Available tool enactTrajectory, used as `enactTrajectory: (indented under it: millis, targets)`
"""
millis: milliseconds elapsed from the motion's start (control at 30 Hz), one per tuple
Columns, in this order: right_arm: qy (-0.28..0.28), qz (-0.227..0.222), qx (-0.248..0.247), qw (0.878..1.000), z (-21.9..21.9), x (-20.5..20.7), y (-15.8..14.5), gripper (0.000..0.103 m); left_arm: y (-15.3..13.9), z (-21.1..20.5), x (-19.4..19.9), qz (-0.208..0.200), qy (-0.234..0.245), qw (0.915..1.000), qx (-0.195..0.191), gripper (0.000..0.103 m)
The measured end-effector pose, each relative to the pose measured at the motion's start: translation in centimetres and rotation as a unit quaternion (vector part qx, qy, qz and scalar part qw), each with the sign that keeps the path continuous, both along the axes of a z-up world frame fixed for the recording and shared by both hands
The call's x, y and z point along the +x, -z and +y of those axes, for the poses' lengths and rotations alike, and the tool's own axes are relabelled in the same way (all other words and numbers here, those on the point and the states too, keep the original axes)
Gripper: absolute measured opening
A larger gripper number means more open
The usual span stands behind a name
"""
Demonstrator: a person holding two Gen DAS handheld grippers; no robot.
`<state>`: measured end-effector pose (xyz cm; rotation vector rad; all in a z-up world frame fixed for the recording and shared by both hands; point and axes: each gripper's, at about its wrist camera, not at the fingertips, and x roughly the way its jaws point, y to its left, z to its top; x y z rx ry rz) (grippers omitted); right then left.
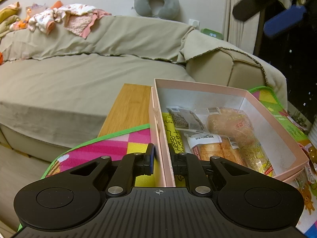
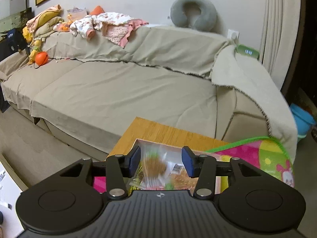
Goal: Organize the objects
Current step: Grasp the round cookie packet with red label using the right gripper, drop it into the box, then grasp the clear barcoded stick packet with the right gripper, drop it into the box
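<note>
Jaws of the left gripper point(image 1: 161, 159) are seen straddling the near left wall of the pink box point(image 1: 277, 127): one blue pad sits outside the wall, the other finger inside, and both appear pressed against the cardboard. Inside the box, ahead and right of these jaws, a wrapped bun point(image 1: 231, 125), an orange packaged snack point(image 1: 216, 148) and a yellow packet point(image 1: 174, 136) are laid side by side. Jaws of the right gripper point(image 2: 160, 163) are held wide apart with nothing pinched; a clear snack bag point(image 2: 156, 166), blurred, is seen between and below the pads over the box. The box is set on a colourful play mat point(image 1: 111, 146) covering a wooden table point(image 2: 158, 130). Beyond the jaws a beige sofa point(image 2: 122, 91) is seen, with a grey neck pillow point(image 2: 193, 12) on its back.
</note>
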<state>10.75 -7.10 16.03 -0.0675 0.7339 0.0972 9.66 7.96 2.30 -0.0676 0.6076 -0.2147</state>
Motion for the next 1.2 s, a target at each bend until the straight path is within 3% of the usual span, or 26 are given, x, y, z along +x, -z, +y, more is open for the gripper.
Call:
enactTrajectory:
  millis: [133,267,867,1200]
  targets:
    - [0.016,0.025,0.021,0.999,-1.4,0.4,1.1,0.046,0.0,0.0,0.0,-0.001,0.000,1.0000,0.000,0.015]
    - [0.034,0.035,0.019,0.999,-3.2,-0.1,2.1,0.054,0.0,0.0,0.0,-0.001,0.000,1.0000,0.000,0.015]
    - [0.123,0.093,0.005,0.988,-14.5,-5.4,8.7,0.060,0.0,0.0,0.0,-0.002,0.000,1.0000,0.002,0.014]
    - [0.103,0.117,0.030,0.987,-16.3,-6.7,13.1,0.059,-0.1,0.2,0.0,-0.003,0.001,1.0000,0.004,0.014]
